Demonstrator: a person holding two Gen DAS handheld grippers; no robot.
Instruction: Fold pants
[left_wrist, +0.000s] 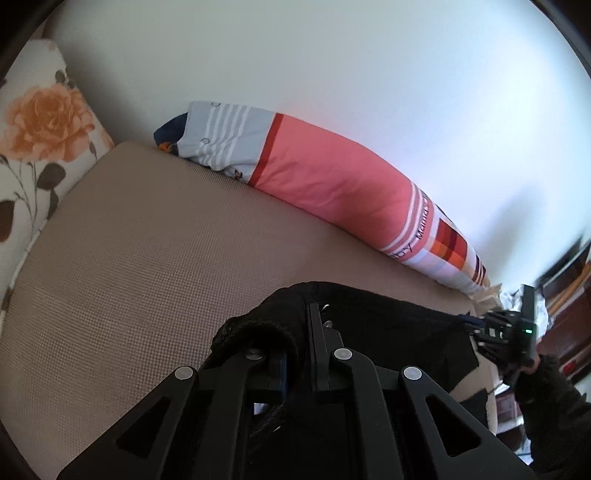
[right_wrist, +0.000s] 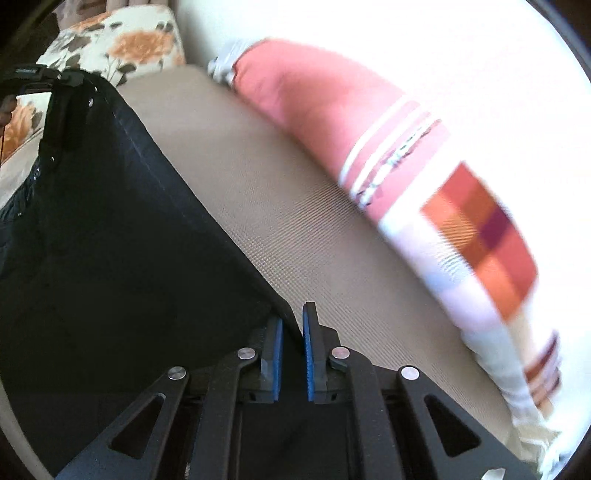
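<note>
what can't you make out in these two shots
- Left wrist view: the left gripper tips are buried in the black pants.
- Both views: most of the pants is cut off by the frame edges and gripper bodies.
- Right wrist view: the pillow lettering is motion-blurred.
- Left wrist view: the right gripper is small, near the edge.

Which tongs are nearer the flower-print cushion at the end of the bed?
Left. The left tongs, shut on the black pants, sit toward the flower-print cushion. The right tongs grip the pants' other end, farther along the striped pillow.

Matt black cloth pants (right_wrist: 110, 240) on a coarse-woven beige mat (left_wrist: 147, 258).
</note>
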